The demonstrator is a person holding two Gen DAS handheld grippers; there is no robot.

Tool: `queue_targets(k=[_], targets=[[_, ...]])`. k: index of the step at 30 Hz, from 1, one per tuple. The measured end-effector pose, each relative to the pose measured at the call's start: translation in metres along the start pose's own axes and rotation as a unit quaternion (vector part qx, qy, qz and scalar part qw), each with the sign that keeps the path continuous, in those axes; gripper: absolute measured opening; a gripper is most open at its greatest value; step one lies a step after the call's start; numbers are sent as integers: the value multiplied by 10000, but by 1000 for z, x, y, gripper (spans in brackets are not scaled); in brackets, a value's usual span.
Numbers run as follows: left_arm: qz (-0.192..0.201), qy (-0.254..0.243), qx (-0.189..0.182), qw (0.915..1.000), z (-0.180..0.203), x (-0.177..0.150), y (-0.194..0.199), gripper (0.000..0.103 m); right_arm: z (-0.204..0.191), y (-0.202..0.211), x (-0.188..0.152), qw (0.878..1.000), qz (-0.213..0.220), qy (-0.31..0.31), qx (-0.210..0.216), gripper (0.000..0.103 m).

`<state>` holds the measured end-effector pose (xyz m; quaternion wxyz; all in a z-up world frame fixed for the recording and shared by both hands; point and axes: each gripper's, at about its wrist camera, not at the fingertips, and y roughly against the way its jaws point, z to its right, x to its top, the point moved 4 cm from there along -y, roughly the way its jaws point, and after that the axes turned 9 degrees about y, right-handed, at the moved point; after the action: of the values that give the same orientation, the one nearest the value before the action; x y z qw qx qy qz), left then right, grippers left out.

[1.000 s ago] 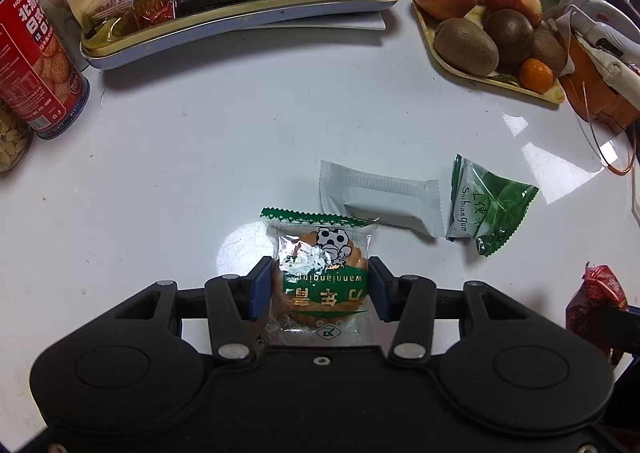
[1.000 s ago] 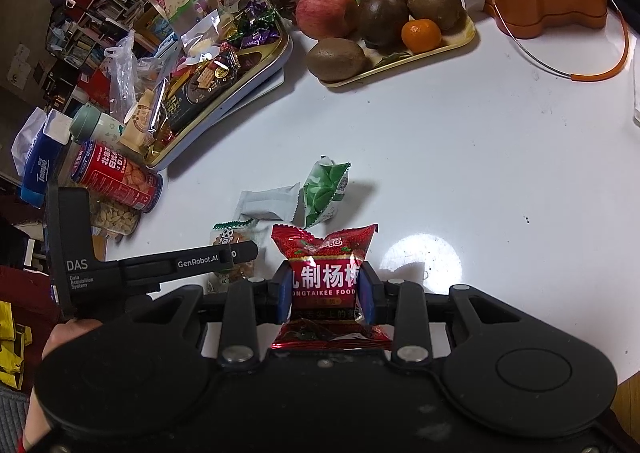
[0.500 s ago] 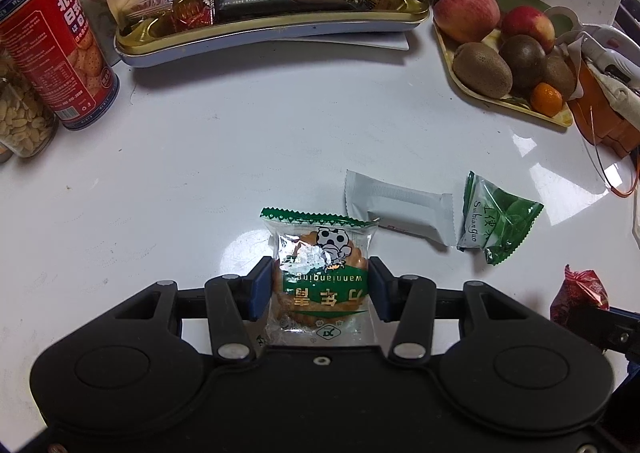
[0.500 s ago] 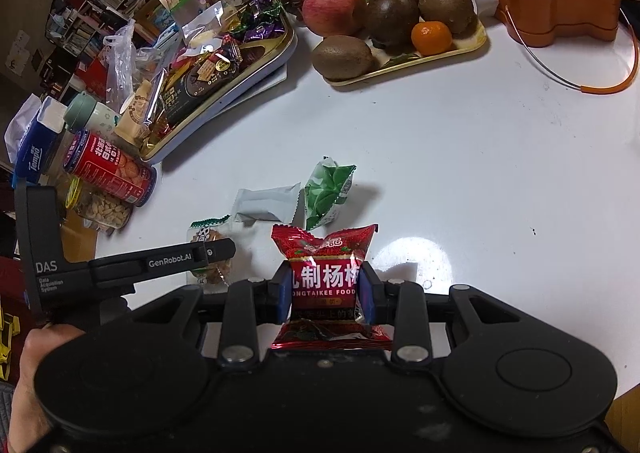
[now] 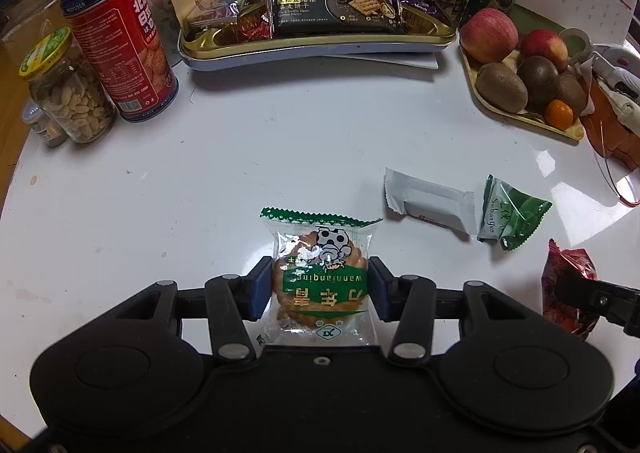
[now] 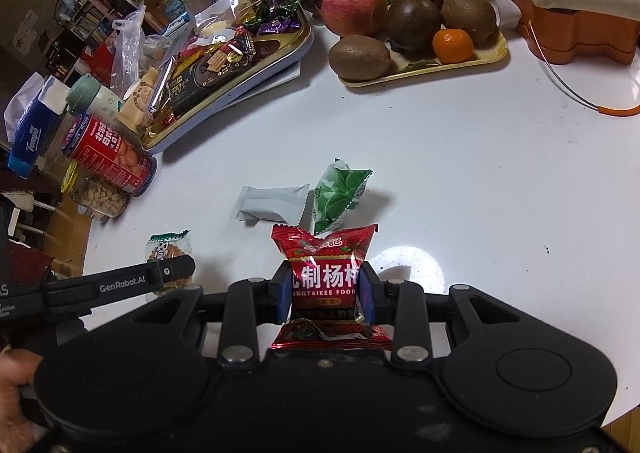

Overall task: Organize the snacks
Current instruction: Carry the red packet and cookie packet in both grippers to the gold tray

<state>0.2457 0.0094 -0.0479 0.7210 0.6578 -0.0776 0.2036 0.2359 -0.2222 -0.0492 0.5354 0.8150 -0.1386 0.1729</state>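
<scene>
The left tool (image 5: 318, 285) is clamped on a clear biscuit packet (image 5: 320, 277), its blue pads pressing both sides; the right tool (image 6: 325, 293) is clamped, narrower, on a red snack packet (image 6: 326, 277). Compared with a second ago, the left wrist view takes in more of the bench (image 5: 240, 157) and the goods at its far edge, so the left hand has lifted its packet up and back; the right view is nearly unchanged, so that hand has held position. Judgement: both packets are secured and the next step is carriage to the snack tray (image 5: 320, 43). Both tools point steeply down at the bench; in the right wrist view the left tool's finger crosses the lower left, with a hand (image 6: 16, 393) at the frame edge behind it. Just beyond, a white packet (image 5: 430, 199) and a green packet (image 5: 512, 215) lie side by side on the bench, not yet collected; farther off stand a red tin (image 5: 120, 41) and a nut jar (image 5: 66, 89), then the crowded snack tray, with a fruit tray (image 5: 532, 121) to its right.
</scene>
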Motion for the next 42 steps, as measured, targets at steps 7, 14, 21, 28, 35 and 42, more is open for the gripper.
queue_targets(k=[7, 14, 21, 28, 35, 42], targets=[[122, 233, -4, 9997, -10, -9, 16, 55, -10, -2, -3, 9998, -21, 194, 41, 35], [64, 370, 23, 9993, -18, -24, 20, 55, -14, -1, -8, 9994, -47, 350, 12, 35], [88, 443, 94, 9989, -21, -32, 23, 55, -16, 1, -12, 9989, -32, 467, -43, 35], [190, 429, 150, 9988, -17, -37, 35, 55, -20, 13, -17, 9982, 79, 593, -31, 35], [335, 410, 156, 9985, -16, -40, 53, 55, -22, 29, -21, 9976, 228, 649, 24, 35], [549, 361, 189, 9977, -15, -47, 74, 55, -26, 52, -32, 9963, 437, 735, 70, 35]])
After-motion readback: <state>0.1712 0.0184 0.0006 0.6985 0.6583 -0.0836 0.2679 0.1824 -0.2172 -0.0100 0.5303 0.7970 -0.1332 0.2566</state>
